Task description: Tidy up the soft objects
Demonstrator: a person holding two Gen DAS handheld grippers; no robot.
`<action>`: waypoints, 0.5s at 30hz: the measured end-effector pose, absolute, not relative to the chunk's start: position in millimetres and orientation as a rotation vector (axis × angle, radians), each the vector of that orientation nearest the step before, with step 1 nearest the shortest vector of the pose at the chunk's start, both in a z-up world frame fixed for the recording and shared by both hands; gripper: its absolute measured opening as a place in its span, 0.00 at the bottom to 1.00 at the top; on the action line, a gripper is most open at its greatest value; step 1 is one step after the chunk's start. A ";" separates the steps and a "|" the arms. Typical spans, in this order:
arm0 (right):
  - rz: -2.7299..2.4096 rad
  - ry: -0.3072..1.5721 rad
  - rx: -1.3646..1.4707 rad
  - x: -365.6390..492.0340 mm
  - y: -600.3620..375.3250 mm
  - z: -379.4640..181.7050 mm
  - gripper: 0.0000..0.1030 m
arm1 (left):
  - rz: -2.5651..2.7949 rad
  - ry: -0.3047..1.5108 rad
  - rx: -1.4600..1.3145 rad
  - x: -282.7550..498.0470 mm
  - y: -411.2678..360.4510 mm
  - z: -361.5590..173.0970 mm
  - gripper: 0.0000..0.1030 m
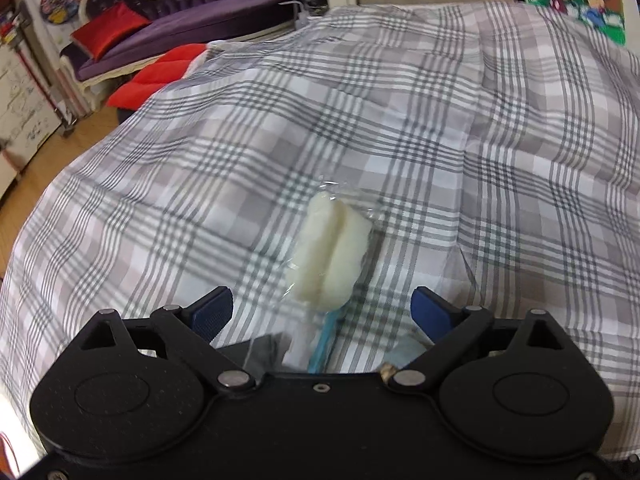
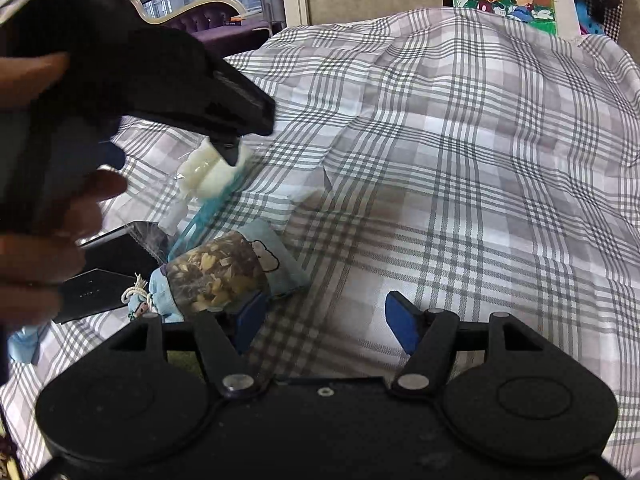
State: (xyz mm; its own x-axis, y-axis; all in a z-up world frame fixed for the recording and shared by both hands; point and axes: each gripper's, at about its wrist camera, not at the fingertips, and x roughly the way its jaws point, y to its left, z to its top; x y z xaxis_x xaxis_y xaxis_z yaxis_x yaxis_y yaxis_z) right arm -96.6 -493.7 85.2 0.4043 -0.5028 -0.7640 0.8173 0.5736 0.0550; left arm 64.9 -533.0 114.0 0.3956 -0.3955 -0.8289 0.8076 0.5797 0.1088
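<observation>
A bed covered in a grey-and-white checked sheet (image 1: 440,128) fills both views. The left gripper (image 1: 322,308) hangs above it with its blue-padded jaws spread wide and holding nothing; just beyond its tips lies a white sponge brush (image 1: 330,252) with a blue handle, wrapped in clear plastic. The right gripper (image 2: 326,320) is partly open and empty, over bare sheet. Touching its left finger is a light blue drawstring pouch (image 2: 224,276) with a clear window showing dried yellow pieces. A hand (image 2: 44,220) grips the left tool's body.
</observation>
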 end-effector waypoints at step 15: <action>-0.859 0.830 0.483 -89.9 -498.6 72.8 0.66 | -0.831 0.917 0.652 72.7 -565.5 76.9 0.91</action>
State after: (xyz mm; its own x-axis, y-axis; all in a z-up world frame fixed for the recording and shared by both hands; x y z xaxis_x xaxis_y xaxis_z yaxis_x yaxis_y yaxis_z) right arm -89.9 -498.6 72.8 0.3801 -0.4664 -0.7988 0.8146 0.5778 0.0502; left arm 72.7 -565.5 76.9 0.3515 -0.3323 -0.8752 0.8385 0.5276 0.1365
